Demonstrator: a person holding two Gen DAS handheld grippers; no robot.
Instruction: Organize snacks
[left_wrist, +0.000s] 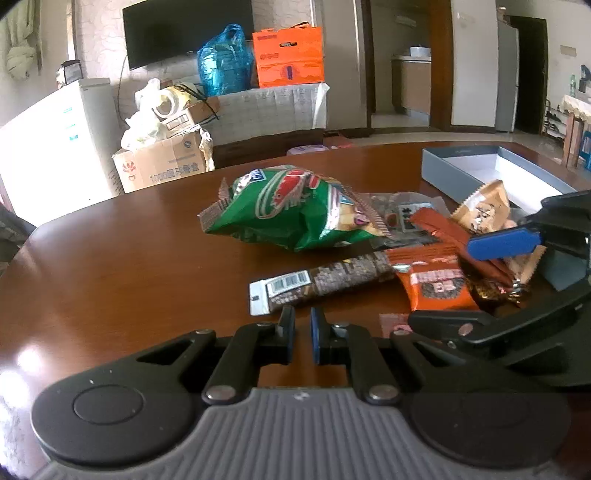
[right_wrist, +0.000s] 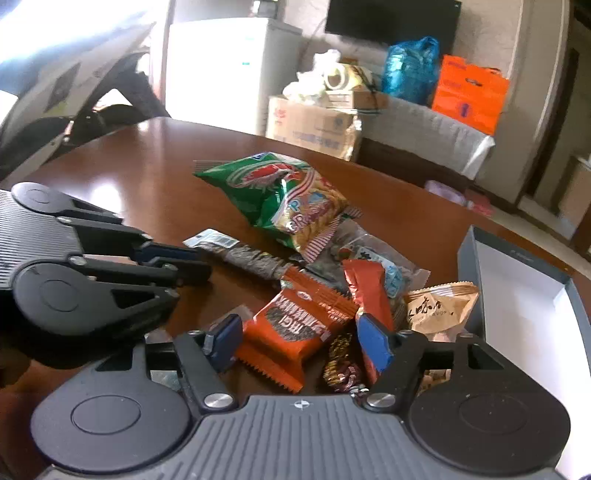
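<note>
Right wrist: right claw (right_wrist: 299, 341) spread around orange packet (right_wrist: 295, 332); left claw (left_wrist: 302, 338) nearly clenched, empty.

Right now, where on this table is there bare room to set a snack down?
Bare wood of the table runs wide left of the green chip bag and the long dark bar. The grey box is white and bare inside. It is crowded between bag and box, where the orange packet lies between the right gripper fingers.

Bare brown wooden table (left_wrist: 110, 266) left of green crinkled snack bag (left_wrist: 291, 206) | right: packet pile, then open grey cardboard box (left_wrist: 454, 173) blocking
</note>
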